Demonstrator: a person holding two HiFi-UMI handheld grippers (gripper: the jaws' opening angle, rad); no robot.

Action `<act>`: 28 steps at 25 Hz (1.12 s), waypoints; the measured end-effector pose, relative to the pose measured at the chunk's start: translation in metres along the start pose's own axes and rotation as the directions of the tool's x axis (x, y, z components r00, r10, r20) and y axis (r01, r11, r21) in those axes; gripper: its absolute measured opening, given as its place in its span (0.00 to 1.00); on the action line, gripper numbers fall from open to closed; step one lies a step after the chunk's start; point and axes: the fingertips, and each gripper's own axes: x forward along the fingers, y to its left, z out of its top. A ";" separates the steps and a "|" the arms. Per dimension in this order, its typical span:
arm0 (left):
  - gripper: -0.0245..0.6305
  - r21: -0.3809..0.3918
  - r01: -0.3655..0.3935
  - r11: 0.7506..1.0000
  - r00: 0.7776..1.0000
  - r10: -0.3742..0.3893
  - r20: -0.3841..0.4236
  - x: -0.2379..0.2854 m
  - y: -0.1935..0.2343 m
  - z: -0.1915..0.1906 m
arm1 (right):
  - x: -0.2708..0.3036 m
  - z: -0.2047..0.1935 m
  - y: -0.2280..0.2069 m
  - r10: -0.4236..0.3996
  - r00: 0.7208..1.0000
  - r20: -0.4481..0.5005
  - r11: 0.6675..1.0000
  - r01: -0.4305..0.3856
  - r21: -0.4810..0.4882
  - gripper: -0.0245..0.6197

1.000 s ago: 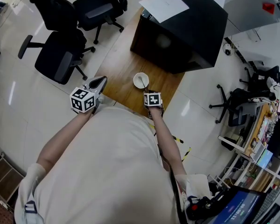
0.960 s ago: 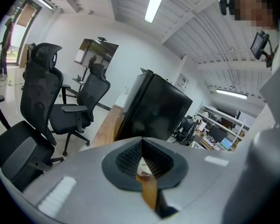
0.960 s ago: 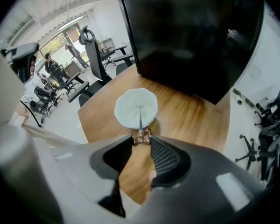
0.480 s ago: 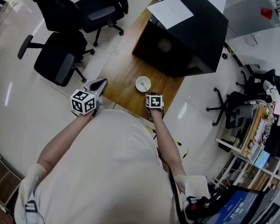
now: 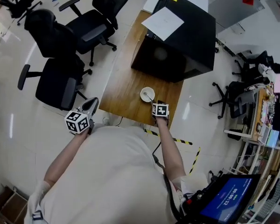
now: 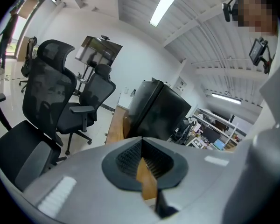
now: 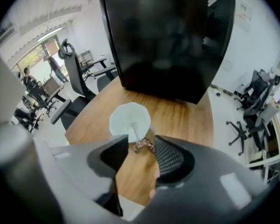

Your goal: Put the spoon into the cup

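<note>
Spoon (image 7: 136,133) below downturned, just-opened right gripper (image 7: 141,137)

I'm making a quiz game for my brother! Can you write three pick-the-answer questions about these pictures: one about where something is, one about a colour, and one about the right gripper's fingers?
1. Where is the spoon?
A) in the cup
B) on the floor
C) on a chair

2. What colour is the cup?
A) red
B) white
C) black

3. The right gripper's fingers are:
A) squeezing the cup
B) apart, squeezing nothing
C) squeezing paper

Answers:
1 A: its bowl sits inside, with the handle poking over the rim.
2 B: it shows white against the wooden table.
3 B: the fingers have just been opening, and the spoon's handle end lies between them untouched.
</note>
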 end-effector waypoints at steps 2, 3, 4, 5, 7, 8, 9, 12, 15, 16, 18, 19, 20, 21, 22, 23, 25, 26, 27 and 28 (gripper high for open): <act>0.01 0.012 0.021 1.000 0.999 -0.020 -0.028 -0.005 0.013 0.000 | -0.015 0.004 0.008 -0.013 0.999 0.052 0.997 0.009 0.072 0.31; 0.01 0.017 0.036 0.999 0.998 -0.035 -0.044 -0.005 0.017 -0.001 | -0.024 0.008 0.011 -0.020 0.996 0.082 0.994 0.011 0.105 0.31; 0.01 0.021 0.052 0.998 0.997 -0.050 -0.060 -0.002 0.019 -0.002 | -0.033 0.013 0.015 -0.023 0.993 0.115 0.991 0.008 0.131 0.31; 0.01 0.022 0.067 0.997 0.995 -0.066 -0.072 0.000 0.021 -0.002 | -0.041 0.020 0.021 -0.017 0.989 0.150 0.989 -0.006 0.149 0.31; 0.01 0.026 0.095 0.995 0.992 -0.092 -0.083 0.002 0.021 0.000 | -0.057 0.035 0.042 0.028 0.976 0.218 0.984 -0.066 0.167 0.31; 0.01 0.029 0.108 0.994 0.991 -0.105 -0.085 0.003 0.019 0.001 | -0.065 0.040 0.054 0.060 0.966 0.250 0.979 -0.106 0.175 0.31; 0.01 0.032 0.121 0.992 0.989 -0.118 -0.089 0.004 0.016 0.002 | -0.074 0.044 0.065 0.090 0.956 0.280 0.972 -0.146 0.185 0.31; 0.01 0.028 0.163 0.986 0.981 -0.159 -0.109 0.013 0.008 0.001 | -0.098 0.058 0.086 0.140 0.923 0.359 0.953 -0.223 0.203 0.29; 0.01 0.037 0.213 0.976 0.967 -0.206 -0.153 0.025 0.000 -0.006 | -0.115 0.070 0.095 0.147 0.895 0.421 0.945 -0.253 0.209 0.28; 0.01 0.049 0.229 0.972 0.961 -0.218 -0.171 0.028 -0.003 -0.009 | -0.121 0.071 0.098 0.154 0.884 0.440 0.941 -0.267 0.208 0.27; 0.01 0.077 0.252 0.965 0.952 -0.233 -0.196 0.030 -0.012 -0.013 | -0.134 0.071 0.103 0.182 0.857 0.481 0.933 -0.306 0.191 0.27; 0.01 0.089 0.257 0.962 0.951 -0.236 -0.200 0.032 -0.018 -0.014 | -0.141 0.070 0.103 0.203 0.838 0.506 0.928 -0.329 0.174 0.25; 0.01 0.097 0.259 0.961 0.951 -0.236 -0.199 0.034 -0.024 -0.015 | -0.149 0.070 0.103 0.225 0.817 0.531 0.923 -0.353 0.154 0.23; 0.01 0.098 0.259 0.961 0.952 -0.236 -0.197 0.036 -0.032 -0.017 | -0.157 0.067 0.101 0.245 0.797 0.552 0.916 -0.376 0.136 0.22; 0.01 0.094 0.258 0.962 0.952 -0.236 -0.197 0.038 -0.040 -0.021 | -0.164 0.064 0.098 0.263 0.779 0.569 0.910 -0.397 0.123 0.22; 0.01 0.088 0.259 0.962 0.951 -0.238 -0.199 0.040 -0.050 -0.026 | -0.171 0.060 0.094 0.277 0.763 0.584 0.903 -0.415 0.114 0.22; 0.01 0.080 0.271 0.959 0.945 -0.249 -0.213 0.041 -0.074 -0.040 | -0.184 0.050 0.086 0.299 0.735 0.608 0.889 -0.446 0.102 0.22; 0.01 0.082 0.281 0.956 0.940 -0.257 -0.224 0.042 -0.088 -0.049 | -0.191 0.044 0.081 0.307 0.724 0.618 0.883 -0.459 0.098 0.22; 0.01 0.087 0.293 0.952 0.935 -0.266 -0.236 0.043 -0.104 -0.058 | -0.197 0.037 0.076 0.314 0.715 0.624 0.878 -0.469 0.095 0.22; 0.01 0.094 0.308 0.947 0.929 -0.277 -0.247 0.043 -0.121 -0.067 | -0.203 0.028 0.069 0.318 0.709 0.629 0.874 -0.476 0.094 0.22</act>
